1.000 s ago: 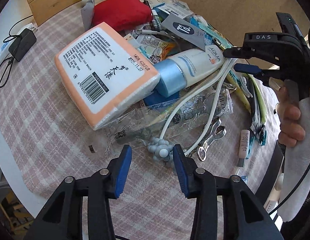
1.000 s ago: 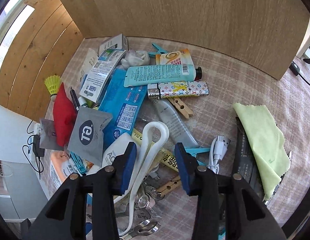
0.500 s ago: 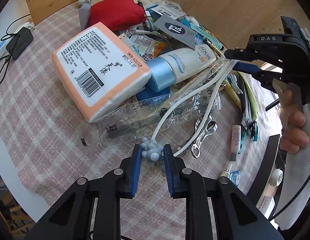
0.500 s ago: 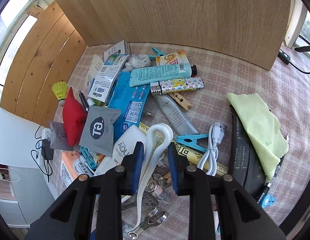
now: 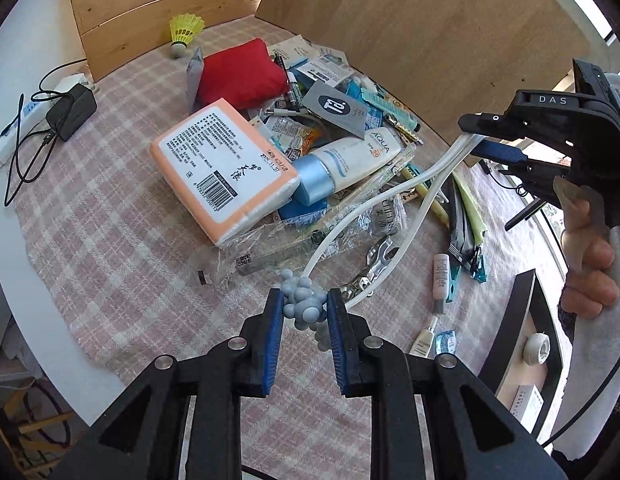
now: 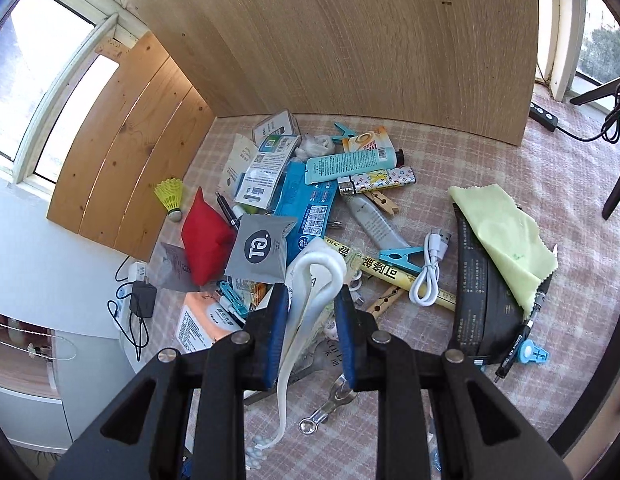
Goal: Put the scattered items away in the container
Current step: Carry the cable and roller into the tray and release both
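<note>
Left wrist: I'm looking over a pink checked tablecloth (image 5: 110,248) against wood panels; left gripper (image 5: 306,312) is clenching knobbly grey beads (image 5: 302,300), right gripper (image 6: 311,304) is gripping the smooth white strap (image 6: 315,268).

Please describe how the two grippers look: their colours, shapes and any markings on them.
Both grippers are matte black plastic with two long fingers, each lined with a ribbed blue pad and fixed by round silver pivot pins. The left gripper shows triangular cut-outs in its arms. The right gripper bears white "DAS" lettering on its body. The hand holding it has a light sleeve.
</note>
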### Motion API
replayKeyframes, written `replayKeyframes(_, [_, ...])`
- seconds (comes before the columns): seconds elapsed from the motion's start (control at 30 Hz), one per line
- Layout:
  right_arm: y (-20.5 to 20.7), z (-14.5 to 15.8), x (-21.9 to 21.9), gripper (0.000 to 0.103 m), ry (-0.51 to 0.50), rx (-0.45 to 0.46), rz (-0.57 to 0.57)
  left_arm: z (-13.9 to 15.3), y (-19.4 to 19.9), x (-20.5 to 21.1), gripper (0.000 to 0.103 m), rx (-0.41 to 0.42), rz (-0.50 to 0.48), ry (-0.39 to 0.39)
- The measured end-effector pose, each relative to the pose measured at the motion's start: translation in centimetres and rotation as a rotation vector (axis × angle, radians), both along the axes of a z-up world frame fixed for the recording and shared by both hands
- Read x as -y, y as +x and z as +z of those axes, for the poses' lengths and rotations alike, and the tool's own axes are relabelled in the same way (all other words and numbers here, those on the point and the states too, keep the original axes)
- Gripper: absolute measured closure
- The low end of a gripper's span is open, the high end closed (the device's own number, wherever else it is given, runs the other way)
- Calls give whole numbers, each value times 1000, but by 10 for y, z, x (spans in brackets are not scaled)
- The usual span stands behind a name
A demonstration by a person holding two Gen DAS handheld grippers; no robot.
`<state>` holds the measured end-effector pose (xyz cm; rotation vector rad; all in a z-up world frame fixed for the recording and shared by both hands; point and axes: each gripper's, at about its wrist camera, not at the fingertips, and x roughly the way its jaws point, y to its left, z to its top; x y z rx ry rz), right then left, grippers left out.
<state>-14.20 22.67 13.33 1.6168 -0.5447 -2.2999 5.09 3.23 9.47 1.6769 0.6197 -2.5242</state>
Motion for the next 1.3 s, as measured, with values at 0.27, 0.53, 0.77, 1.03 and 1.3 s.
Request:
replayKeyframes(0.27, [34, 28, -54, 80, 12, -45, -78, 15, 5, -41, 83, -44, -104, -14])
replayKeyframes(0.53, [101, 53, -177, 80, 44, -73, -282, 27, 12, -143, 83, -72, -343, 11])
replayKeyframes(0.77, [192, 60, -309, 80, 78, -58, -541, 28, 34, -264, 83, -74, -605, 46])
replayKeyframes(1.03, [269, 58, -411, 80, 147, -4, -730, 22, 74, -381, 83, -44, -897, 22])
replayKeyframes(1.3, [285, 60, -429, 61, 329, -14, -752, 31, 85, -395, 68, -98, -944, -61])
